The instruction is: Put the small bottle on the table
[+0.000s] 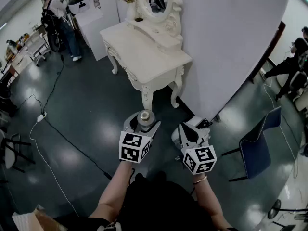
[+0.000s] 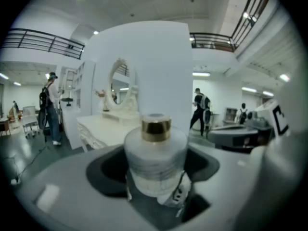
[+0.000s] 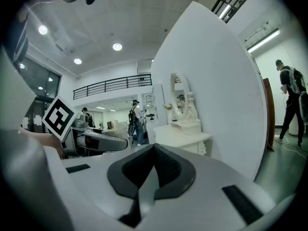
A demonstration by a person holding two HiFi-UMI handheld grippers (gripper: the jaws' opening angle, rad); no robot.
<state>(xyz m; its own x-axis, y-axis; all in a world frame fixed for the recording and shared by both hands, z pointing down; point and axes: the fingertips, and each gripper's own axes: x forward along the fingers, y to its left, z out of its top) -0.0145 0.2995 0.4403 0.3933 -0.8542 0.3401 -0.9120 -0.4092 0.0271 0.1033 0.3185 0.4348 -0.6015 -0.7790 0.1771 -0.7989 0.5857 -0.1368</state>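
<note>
A small frosted bottle (image 2: 155,160) with a gold cap stands upright between the jaws of my left gripper (image 2: 154,170), which is shut on its wide body. In the head view the bottle (image 1: 145,117) shows its cap just above the left gripper (image 1: 140,129), held over the dark floor short of the cream dressing table (image 1: 144,49). My right gripper (image 1: 191,131) hangs beside it to the right. Its dark pads (image 3: 166,165) meet with nothing between them; the right gripper (image 3: 153,170) is shut. The table (image 3: 180,136) appears ahead in both gripper views.
A tall white partition (image 1: 226,47) stands right of the table, which carries an oval mirror (image 1: 156,1). A blue chair (image 1: 257,146) is at the right. Cables (image 1: 53,129) run across the floor on the left. People stand at the far left (image 1: 60,18) and right (image 1: 293,64).
</note>
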